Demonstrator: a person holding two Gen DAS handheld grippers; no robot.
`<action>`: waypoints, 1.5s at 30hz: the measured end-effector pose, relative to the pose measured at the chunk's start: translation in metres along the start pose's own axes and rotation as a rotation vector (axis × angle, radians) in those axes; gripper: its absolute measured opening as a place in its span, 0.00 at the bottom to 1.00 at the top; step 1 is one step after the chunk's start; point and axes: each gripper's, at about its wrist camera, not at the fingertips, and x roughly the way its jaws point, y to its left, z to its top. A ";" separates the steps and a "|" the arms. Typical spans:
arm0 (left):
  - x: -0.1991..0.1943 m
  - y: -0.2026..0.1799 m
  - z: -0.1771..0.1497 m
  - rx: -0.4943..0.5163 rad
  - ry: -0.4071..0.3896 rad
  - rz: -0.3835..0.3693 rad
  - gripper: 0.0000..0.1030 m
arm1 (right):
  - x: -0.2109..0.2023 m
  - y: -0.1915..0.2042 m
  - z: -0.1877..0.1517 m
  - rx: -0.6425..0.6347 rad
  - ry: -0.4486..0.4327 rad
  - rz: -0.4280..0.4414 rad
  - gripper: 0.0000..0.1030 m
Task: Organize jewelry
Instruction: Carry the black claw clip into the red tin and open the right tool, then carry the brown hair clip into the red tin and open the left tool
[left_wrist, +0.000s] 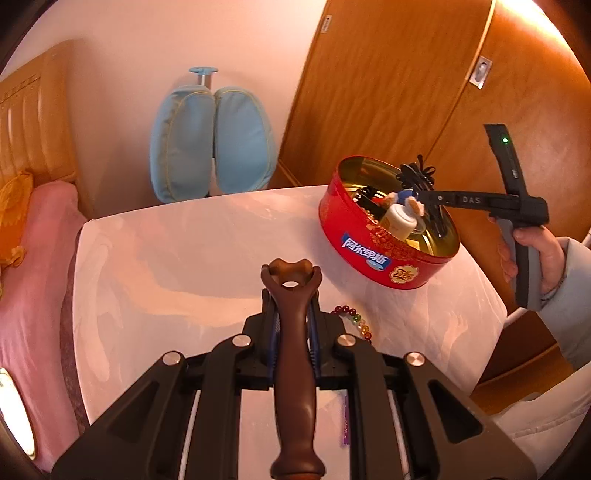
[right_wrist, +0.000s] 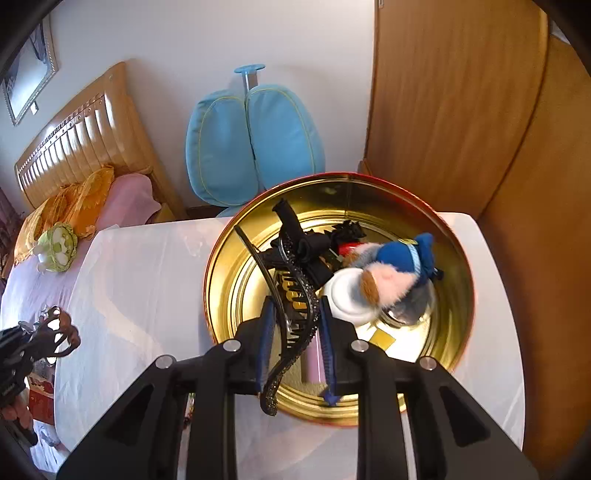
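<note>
My left gripper (left_wrist: 291, 301) is shut on a brown hair claw clip (left_wrist: 293, 354) and holds it above the white table (left_wrist: 177, 258). A string of coloured beads (left_wrist: 354, 319) lies on the table just right of it. A round red tin (left_wrist: 384, 254) with a gold inside (right_wrist: 229, 280) stands at the table's right. It holds a small plush doll (right_wrist: 391, 269), a white jar (right_wrist: 347, 295) and dark hair pieces. My right gripper (right_wrist: 295, 314) is over the tin, its jaws around a black sparkly hair clip (right_wrist: 299, 321). It also shows in the left wrist view (left_wrist: 432, 199).
A light blue chair back (left_wrist: 212, 140) stands behind the table. A bed with pink bedding (left_wrist: 33, 280) is on the left. A wooden wardrobe (left_wrist: 406, 85) is close on the right. A purple strip (left_wrist: 345, 421) lies on the table near my left gripper.
</note>
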 end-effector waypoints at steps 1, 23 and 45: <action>-0.004 0.000 -0.003 -0.015 -0.003 0.029 0.14 | 0.015 0.001 0.008 -0.012 0.026 0.005 0.24; -0.002 -0.018 0.014 0.050 0.002 -0.007 0.14 | -0.036 -0.039 -0.016 0.130 -0.101 -0.083 0.92; 0.187 -0.214 0.099 0.472 0.300 -0.335 0.14 | -0.104 -0.118 -0.172 0.423 -0.096 -0.112 0.93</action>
